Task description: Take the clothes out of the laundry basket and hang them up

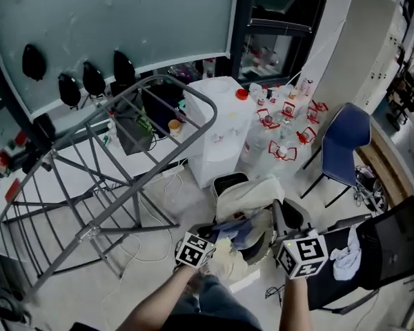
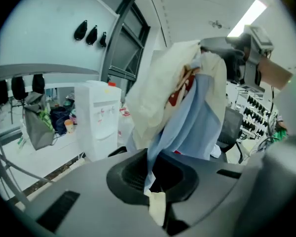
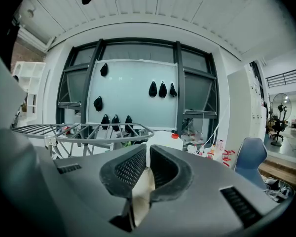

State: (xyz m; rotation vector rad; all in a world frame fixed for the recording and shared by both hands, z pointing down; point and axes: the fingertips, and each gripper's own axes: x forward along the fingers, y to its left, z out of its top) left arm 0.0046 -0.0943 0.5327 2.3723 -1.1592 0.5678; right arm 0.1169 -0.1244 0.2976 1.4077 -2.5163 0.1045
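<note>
A cream garment point(image 1: 250, 197) and a light blue one point(image 1: 240, 229) are bunched just below me over the dark rim of the laundry basket point(image 1: 257, 245). My left gripper point(image 1: 215, 245) is shut on them. In the left gripper view the blue cloth point(image 2: 187, 122) and a cream edge run down into the left gripper point(image 2: 150, 171). The cream garment point(image 2: 158, 83) hangs from my right gripper point(image 2: 246, 46) at the top right. My right gripper point(image 3: 147, 154) is shut on a cream fold point(image 3: 142, 189). The grey drying rack point(image 1: 117, 164) stands to the left, its bars point(image 3: 89, 130) bare.
A white water dispenser point(image 1: 221, 133) stands behind the basket with a black bin point(image 1: 228, 181) at its foot. Bottles with red handles point(image 1: 283, 126) crowd the floor. A blue chair point(image 1: 345, 140) and a black chair holding a white cloth point(image 1: 346, 259) are at the right.
</note>
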